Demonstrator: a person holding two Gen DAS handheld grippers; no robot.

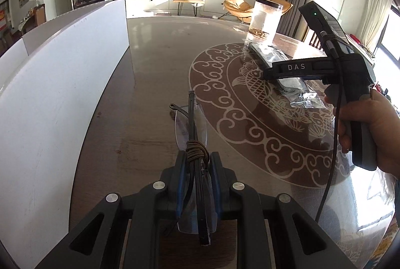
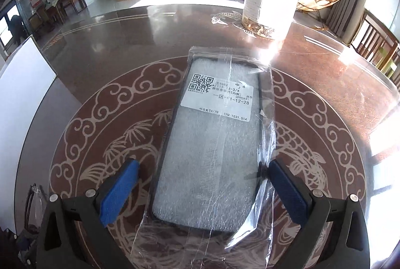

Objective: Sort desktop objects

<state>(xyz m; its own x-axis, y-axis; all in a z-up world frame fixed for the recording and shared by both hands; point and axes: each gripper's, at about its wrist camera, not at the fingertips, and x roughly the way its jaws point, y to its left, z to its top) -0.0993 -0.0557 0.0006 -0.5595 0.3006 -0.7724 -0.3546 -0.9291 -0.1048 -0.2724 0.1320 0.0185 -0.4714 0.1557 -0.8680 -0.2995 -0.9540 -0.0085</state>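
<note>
Left wrist view: we find the left gripper [image 1: 197, 166] at lower centre of the frame, its blue pads clamped on a pair of rimless glasses [image 1: 191, 124]. The folded temples and a brown cord wound around them sit between the pads, and the lenses project forward over the table [image 1: 155, 64]. A white board [image 1: 62, 64] stands along the left of the frame. At right of the frame a hand [image 1: 367, 124] holds the right gripper [image 1: 268, 71], which points leftward over a packaged phone case [image 1: 275, 56] lying on the table's round carp ornament. A clear jar [image 1: 266, 19] with a dark lid stands behind the package, toward the upper right.

Right wrist view: we find the right gripper [image 2: 202, 181] with its jaws spread wide, one blue pad on each side of the phone case [image 2: 212, 144]. The right pad appears to touch the loose plastic wrap; the left pad stands clear of it. Neither pad presses the case. The package lies flat at centre of the frame, a white printed label [image 2: 217, 99] on its upper half. The jar [image 2: 271, 1] stands beyond it at upper right, with some brownish contents at its bottom.
</note>
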